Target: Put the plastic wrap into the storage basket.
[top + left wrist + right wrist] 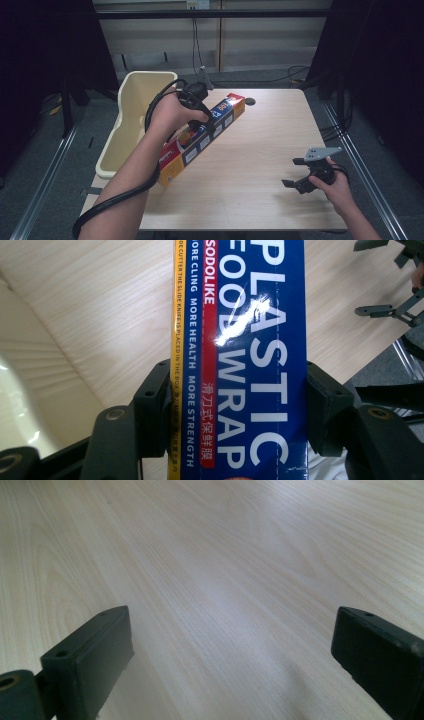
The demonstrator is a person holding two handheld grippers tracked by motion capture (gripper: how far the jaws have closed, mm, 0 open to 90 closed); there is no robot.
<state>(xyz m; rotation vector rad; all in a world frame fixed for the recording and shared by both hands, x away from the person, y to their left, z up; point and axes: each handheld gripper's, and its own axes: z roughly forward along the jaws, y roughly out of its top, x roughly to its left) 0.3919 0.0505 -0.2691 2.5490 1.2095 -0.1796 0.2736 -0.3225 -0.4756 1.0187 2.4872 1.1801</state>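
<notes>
The left gripper [204, 121] is clamped across a long plastic wrap box [202, 140], one black jaw pressed flat against each long side, as the left gripper view confirms on the box [240, 360]. The box is printed blue with red and yellow bands and large white lettering. It lies diagonally over the left part of the wooden table [260, 150], its far end pointing toward a small dark round object [250, 101] near the table's back edge, its near end reaching the table's left front. Whether the box's underside touches the table cannot be told.

A cream plastic tub [131, 120] stands just beside the table's left edge, close to the box.

The right gripper [295, 172] is held at the table's right front, well apart from the box. Its jaws stand wide with nothing between them; the right gripper view shows bare tabletop [210, 580] in the gap.
</notes>
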